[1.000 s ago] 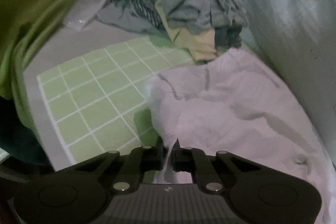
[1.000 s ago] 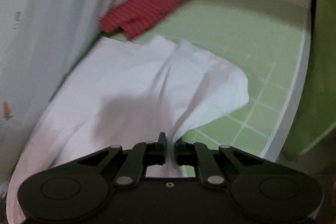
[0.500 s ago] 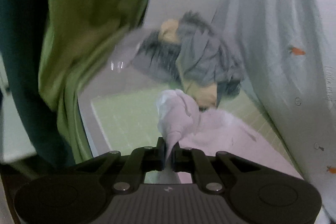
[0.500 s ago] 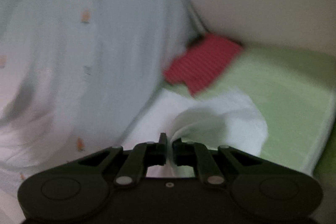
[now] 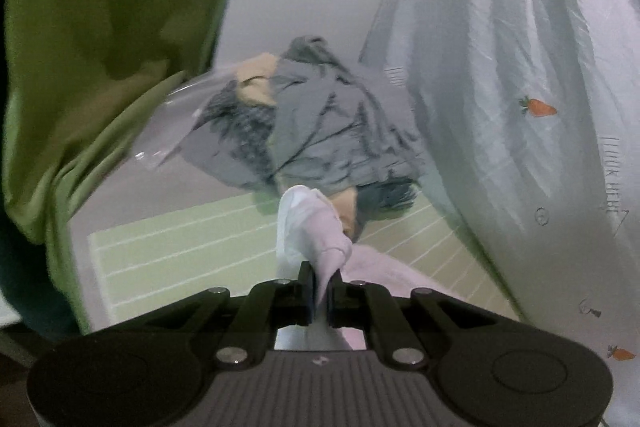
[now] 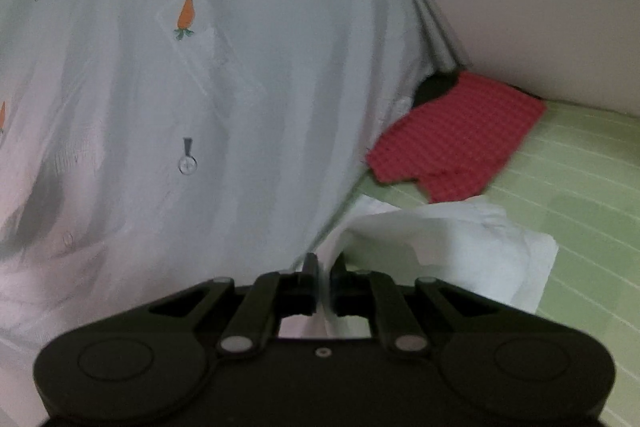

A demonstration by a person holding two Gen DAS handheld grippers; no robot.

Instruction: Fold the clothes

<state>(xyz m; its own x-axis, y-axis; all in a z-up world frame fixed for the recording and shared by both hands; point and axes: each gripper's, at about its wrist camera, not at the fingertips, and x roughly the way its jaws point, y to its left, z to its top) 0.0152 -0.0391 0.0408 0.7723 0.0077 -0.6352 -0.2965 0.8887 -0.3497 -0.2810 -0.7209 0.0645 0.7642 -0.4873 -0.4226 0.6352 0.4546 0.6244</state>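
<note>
Here the left gripper [image 5: 322, 287] is clamped on a bunched corner of the white garment [image 5: 316, 231], low in the frame's centre, before the grey pile [image 5: 320, 131]. The right gripper [image 6: 323, 281] pinches another edge of the garment [image 6: 460, 247], which droops at lower right over the green mat [image 6: 580, 211], below the red cloth [image 6: 460, 143]

The clothes pile [image 5: 312, 131] is blurred (its lower edge hidden behind the white garment [image 5: 316, 231]).

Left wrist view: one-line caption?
Left gripper pinches white garment above green grid mat, grey laundry pile behind.
</note>
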